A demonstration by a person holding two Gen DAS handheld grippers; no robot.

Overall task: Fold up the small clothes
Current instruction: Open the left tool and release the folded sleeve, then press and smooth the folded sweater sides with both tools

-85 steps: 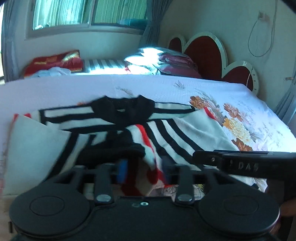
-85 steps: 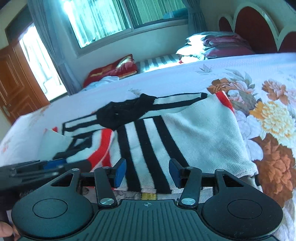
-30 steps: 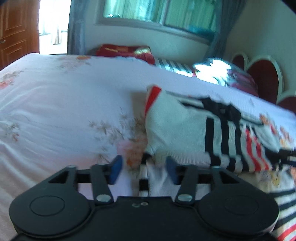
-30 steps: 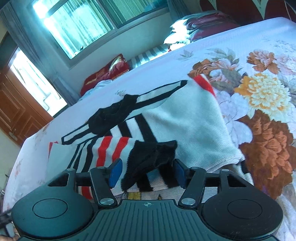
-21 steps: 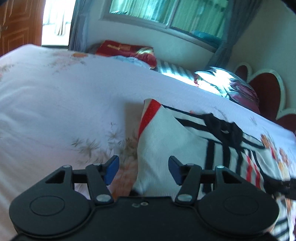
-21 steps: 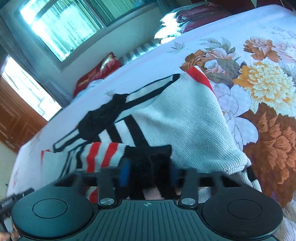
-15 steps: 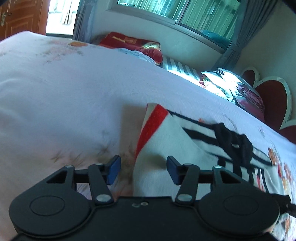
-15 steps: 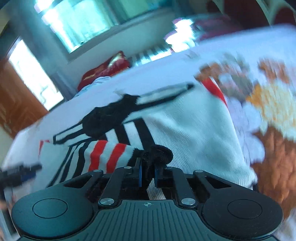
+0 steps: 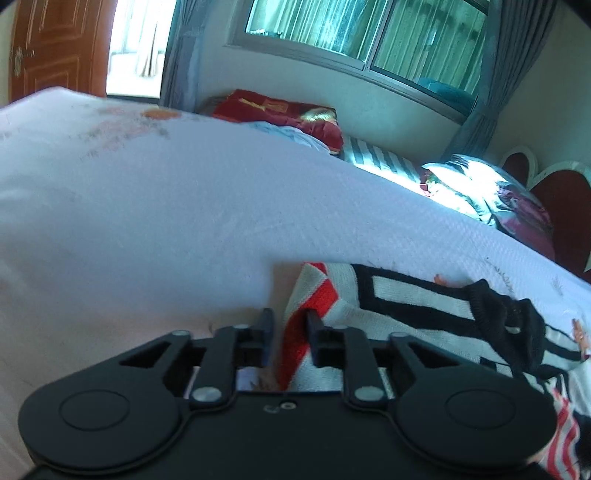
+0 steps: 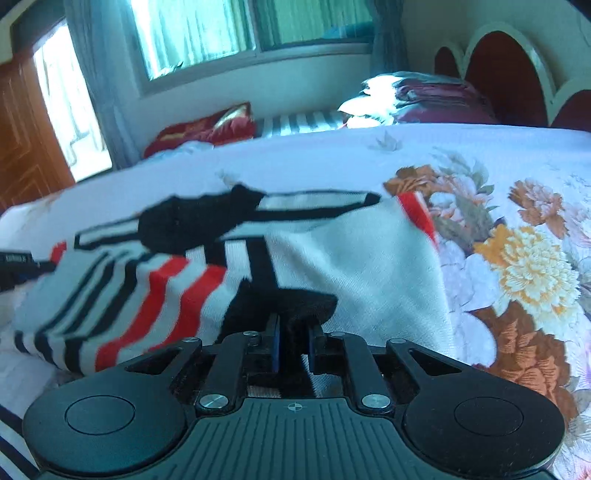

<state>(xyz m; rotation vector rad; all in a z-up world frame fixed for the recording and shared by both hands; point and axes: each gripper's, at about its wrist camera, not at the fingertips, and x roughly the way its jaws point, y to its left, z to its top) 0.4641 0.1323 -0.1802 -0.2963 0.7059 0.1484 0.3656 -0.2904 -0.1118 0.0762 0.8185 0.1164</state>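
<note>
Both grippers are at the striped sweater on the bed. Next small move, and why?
Probably finish closing the left gripper, then lift both together. Its jaws are closing with the sweater's red-striped edge between them, while the right gripper already pinches the black cuff. Lifting before both hold would skew the fold.

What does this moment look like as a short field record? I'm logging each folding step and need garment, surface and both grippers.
garment: striped knit sweater, white with black and red bands, partly folded
surface: bed with floral sheet
left gripper: jaws closing around the sweater's red-banded edge
right gripper: clamped on the black cuff, jaws easing slightly apart
background: pillows by the headboard, window behind
</note>
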